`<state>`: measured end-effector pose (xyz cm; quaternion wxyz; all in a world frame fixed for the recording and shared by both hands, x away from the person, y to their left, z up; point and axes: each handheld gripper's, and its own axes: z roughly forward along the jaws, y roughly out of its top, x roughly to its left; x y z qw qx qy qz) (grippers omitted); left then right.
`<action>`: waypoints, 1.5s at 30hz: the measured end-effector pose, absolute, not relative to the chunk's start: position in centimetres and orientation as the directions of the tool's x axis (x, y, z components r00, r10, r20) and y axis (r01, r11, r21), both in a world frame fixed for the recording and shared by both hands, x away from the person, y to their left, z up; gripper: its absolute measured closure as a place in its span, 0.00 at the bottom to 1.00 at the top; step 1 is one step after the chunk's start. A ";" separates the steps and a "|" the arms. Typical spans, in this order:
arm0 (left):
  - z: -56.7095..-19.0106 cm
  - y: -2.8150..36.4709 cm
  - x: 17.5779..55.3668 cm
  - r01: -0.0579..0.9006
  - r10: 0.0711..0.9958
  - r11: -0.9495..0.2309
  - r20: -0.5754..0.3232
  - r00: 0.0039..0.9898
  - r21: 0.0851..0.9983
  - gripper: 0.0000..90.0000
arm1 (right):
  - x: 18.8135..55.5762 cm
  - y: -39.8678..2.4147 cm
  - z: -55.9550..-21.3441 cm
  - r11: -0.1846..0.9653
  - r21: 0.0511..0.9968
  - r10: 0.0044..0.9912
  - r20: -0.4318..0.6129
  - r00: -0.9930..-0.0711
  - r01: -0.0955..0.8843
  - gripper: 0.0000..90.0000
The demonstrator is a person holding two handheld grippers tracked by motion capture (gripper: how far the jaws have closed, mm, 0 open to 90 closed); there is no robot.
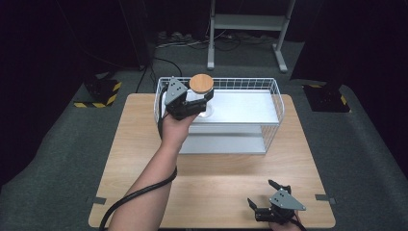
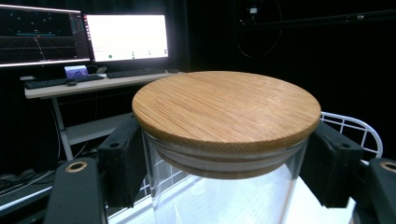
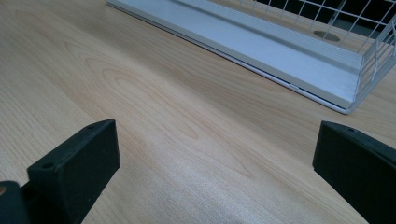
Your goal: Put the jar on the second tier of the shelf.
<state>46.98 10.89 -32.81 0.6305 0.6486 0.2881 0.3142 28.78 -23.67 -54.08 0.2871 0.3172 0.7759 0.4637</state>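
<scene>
Wood table w/ wire basket (image 1: 272,103): left gripper (image 1: 202,102) fingers pinching lidded jar (image 1: 201,86); right gripper (image 1: 262,195) spread.

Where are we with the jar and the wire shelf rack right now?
Done: the left gripper is shut on the glass jar just under its wooden lid, fingers pressing both sides. In hand: the jar sits over the wire rack's top shelf, left end. Left: letting go. The right gripper waits open over the table.

We see a pale wood-grain surface (image 1: 144,159) carrying a white wire rack (image 1: 272,118) at its far edge; inside the rack we see two flat grey shelves (image 1: 245,107).
</scene>
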 end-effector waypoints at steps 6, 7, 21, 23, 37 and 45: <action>-32.8 10.8 47.2 -0.014 0.766 -0.044 0.043 0.641 0.999 0.29 | 28.8 -23.7 -54.1 0.367 0.902 0.758 -0.149 -0.635 0.226 0.00; -32.8 10.7 47.3 -0.012 0.766 -0.044 0.041 0.642 0.999 0.29 | 28.8 -23.7 -54.1 0.367 0.902 0.758 -0.149 -0.635 0.227 0.00; -32.9 10.6 48.2 0.011 0.754 -0.026 0.012 0.657 1.000 0.29 | 28.8 -23.8 -54.1 0.364 0.904 0.757 -0.145 -0.637 0.226 0.00; -32.9 10.6 48.2 0.013 0.752 -0.027 0.012 0.659 1.000 0.29 | 28.8 -23.8 -54.1 0.364 0.904 0.757 -0.146 -0.637 0.225 0.00; -32.5 10.7 47.9 0.024 0.756 -0.025 0.003 0.655 0.999 0.00 | 28.8 -23.7 -54.1 0.366 0.903 0.755 -0.147 -0.639 0.224 0.00; -32.3 11.3 46.9 0.018 0.756 -0.044 0.022 0.654 0.999 0.00 | 28.7 -23.7 -54.1 0.371 0.901 0.755 -0.152 -0.638 0.225 0.00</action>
